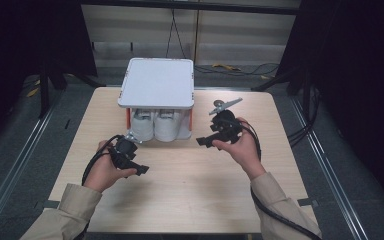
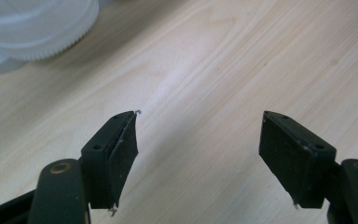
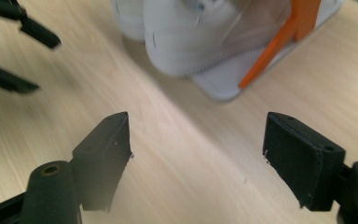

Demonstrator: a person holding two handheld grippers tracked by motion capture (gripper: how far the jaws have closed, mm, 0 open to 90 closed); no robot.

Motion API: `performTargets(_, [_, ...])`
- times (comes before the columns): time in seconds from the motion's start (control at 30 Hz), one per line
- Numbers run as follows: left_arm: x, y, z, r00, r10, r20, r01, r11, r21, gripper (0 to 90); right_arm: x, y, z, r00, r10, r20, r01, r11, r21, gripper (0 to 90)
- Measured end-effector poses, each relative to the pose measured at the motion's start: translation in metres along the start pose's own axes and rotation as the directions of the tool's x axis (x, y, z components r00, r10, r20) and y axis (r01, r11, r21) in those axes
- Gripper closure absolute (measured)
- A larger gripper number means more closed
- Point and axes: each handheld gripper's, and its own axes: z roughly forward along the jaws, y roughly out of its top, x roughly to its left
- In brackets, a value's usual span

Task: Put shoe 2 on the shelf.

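High view: the white rack [image 1: 156, 82] holding white shoes [image 1: 159, 125] sits centre-top of the counter [image 1: 190, 185], with the left tool [image 1: 141, 169] and right tool [image 1: 202, 141] below it, clear of it. Left gripper view: jaws wide apart, empty, a shoe sole [image 2: 37, 28] upper left. Right gripper view: jaws spread, empty, shoes [image 3: 200, 37] at top centre.

Pale matt wood-grain table [image 1: 190, 200], white plastic jars [image 1: 155, 127], matt black tool pads [image 2: 123, 149]

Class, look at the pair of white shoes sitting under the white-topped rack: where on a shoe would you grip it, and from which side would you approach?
Grip the white shoes by one shoe's rounded end, which faces the person. Come in level from the open front of the rack: the white top blocks any approach from above and orange posts flank the corners. Both the left gripper and the right gripper are open and empty.
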Motion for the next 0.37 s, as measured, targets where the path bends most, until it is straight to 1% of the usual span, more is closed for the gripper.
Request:
performTargets(0.07, [0.002, -0.006, 0.001, 1.0, -0.007, -0.006, 0.007, 1.0, -0.003, 26.6, 0.002, -0.016, 0.003, 1.0, 0.002, -0.006, -0.002, 1.0, 0.019, 21.7])
performTargets(0.13, [0.003, -0.012, 0.001, 0.9999, -0.011, -0.013, 0.011, 0.9999, 0.0, 25.9, 0.004, -0.027, 0.005, 1.0, 0.003, -0.009, -0.003, 1.0, 0.031, 21.0])
performTargets(0.17, [0.004, -0.014, 0.002, 0.9999, -0.008, -0.014, 0.008, 1.0, 0.0, 25.4, 0.006, -0.039, 0.005, 1.0, -0.004, -0.005, 0.004, 0.999, 0.038, 20.5])
performTargets(0.2, [0.004, -0.017, 0.002, 0.9998, -0.014, -0.013, 0.014, 0.9999, 0.001, 25.4, 0.006, -0.039, 0.005, 1.0, -0.004, -0.005, 0.004, 0.999, 0.038, 20.5])
performTargets(0.3, [0.005, -0.022, 0.003, 0.9997, -0.014, -0.022, 0.014, 0.9999, -0.002, 24.2, 0.011, -0.055, 0.004, 1.0, 0.001, -0.006, -0.001, 0.999, 0.048, 19.0])
performTargets(0.33, [0.004, -0.024, 0.004, 0.9997, -0.017, -0.018, 0.017, 0.9999, -0.003, 24.0, 0.014, -0.066, 0.004, 0.9996, 0.016, -0.025, -0.015, 0.999, 0.041, 18.5])
performTargets(0.37, [0.004, -0.025, 0.005, 0.9997, -0.016, -0.017, 0.016, 0.9999, 0.001, 24.0, 0.014, -0.066, 0.004, 0.9996, 0.016, -0.025, -0.015, 0.999, 0.041, 18.5])
